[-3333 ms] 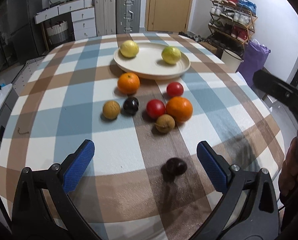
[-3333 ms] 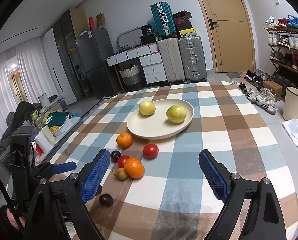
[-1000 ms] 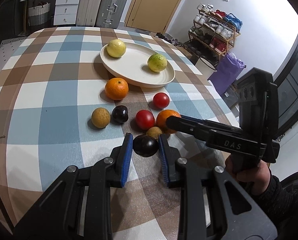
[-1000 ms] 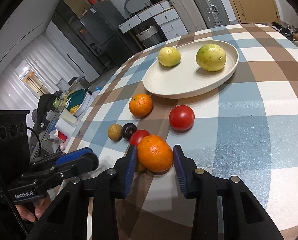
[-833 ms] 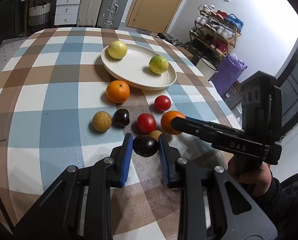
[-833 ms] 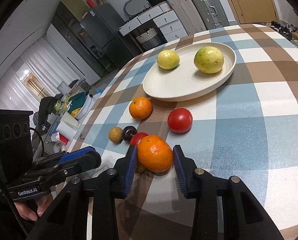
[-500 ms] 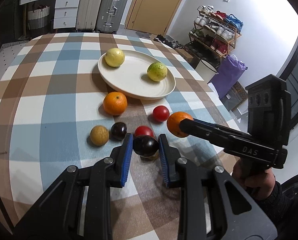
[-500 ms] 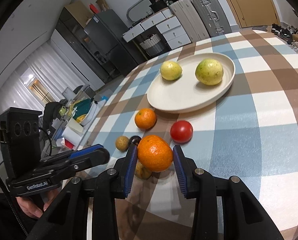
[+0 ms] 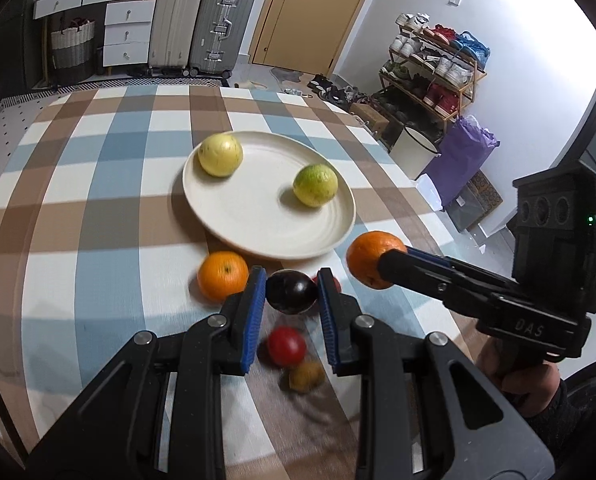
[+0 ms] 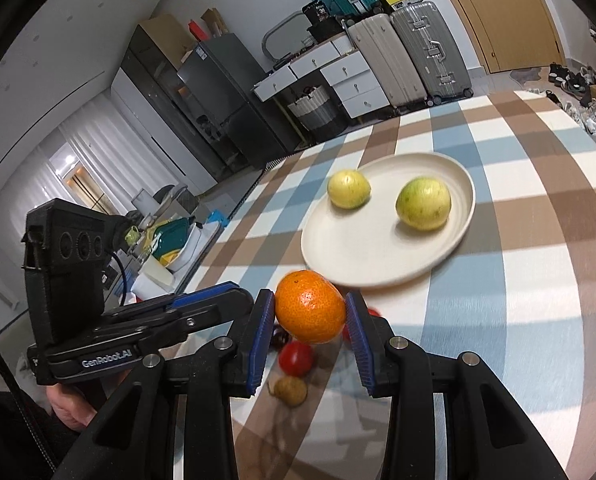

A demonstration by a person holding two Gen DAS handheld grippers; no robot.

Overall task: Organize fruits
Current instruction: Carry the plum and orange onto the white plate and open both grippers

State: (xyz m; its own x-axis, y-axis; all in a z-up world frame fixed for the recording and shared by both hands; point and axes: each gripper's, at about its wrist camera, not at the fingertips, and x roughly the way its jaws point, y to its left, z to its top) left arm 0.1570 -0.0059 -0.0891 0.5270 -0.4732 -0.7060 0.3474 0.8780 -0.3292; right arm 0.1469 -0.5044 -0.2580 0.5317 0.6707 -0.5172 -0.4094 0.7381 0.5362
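2 fruits ride pinched above the checked tablecloth (image 9: 97, 184): our left gripper (image 9: 291, 294) clamps a dark round plum (image 9: 291, 291), right gripper (image 10: 310, 314) an orange mandarin (image 10: 310, 312), prob. bound for the cream plate (image 9: 257, 236).

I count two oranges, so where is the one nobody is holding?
In the left wrist view, the loose orange sits on the checked tablecloth just before the plate's near rim, left of the dark plum in the left gripper.

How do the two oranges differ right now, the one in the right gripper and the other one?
The held orange is clamped between the right gripper's fingers, off the table; the loose orange rests on the tablecloth beside the plate, ungripped. Both are round, orange and outside the plate.
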